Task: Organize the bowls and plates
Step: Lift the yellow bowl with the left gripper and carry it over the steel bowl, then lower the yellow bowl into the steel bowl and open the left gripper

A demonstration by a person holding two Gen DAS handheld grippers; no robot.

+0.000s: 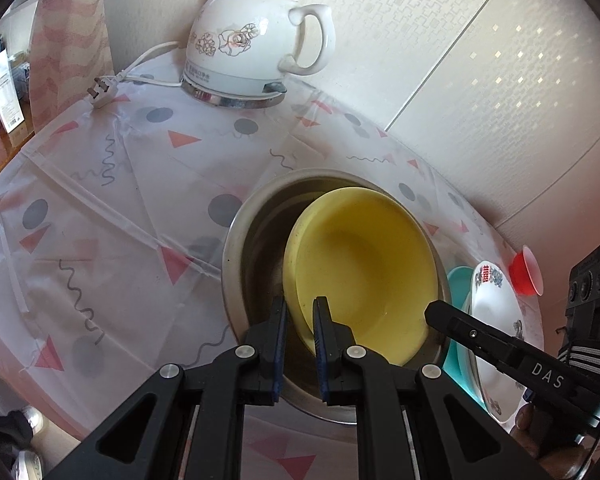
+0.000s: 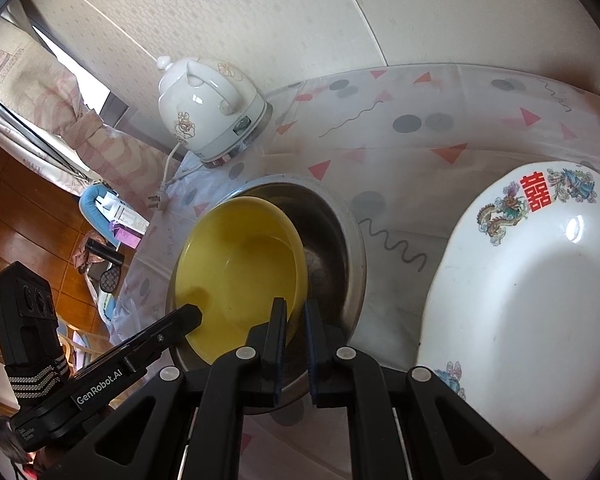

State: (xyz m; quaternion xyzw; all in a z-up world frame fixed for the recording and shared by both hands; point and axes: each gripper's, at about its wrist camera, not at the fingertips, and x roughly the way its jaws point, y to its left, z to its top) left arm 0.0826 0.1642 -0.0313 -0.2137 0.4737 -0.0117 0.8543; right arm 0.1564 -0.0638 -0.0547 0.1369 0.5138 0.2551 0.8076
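Observation:
A yellow bowl (image 1: 364,264) sits tilted inside a larger steel bowl (image 1: 236,232) on the patterned tablecloth. My left gripper (image 1: 300,312) is shut on the yellow bowl's near-left rim, one pad inside and one outside. In the right wrist view my right gripper (image 2: 296,314) is shut on the opposite rim of the yellow bowl (image 2: 240,264), over the steel bowl (image 2: 340,248). A white plate (image 2: 540,300) with a dragon pattern and a red character lies to the right. It rests on a teal plate (image 1: 458,280).
A white floral electric kettle (image 1: 256,40) stands at the back by the wall, its cord and plug (image 1: 102,90) trailing left. A small red cup (image 1: 526,272) sits beyond the plates. The cloth-covered table (image 1: 100,200) drops off at the left to a wooden floor.

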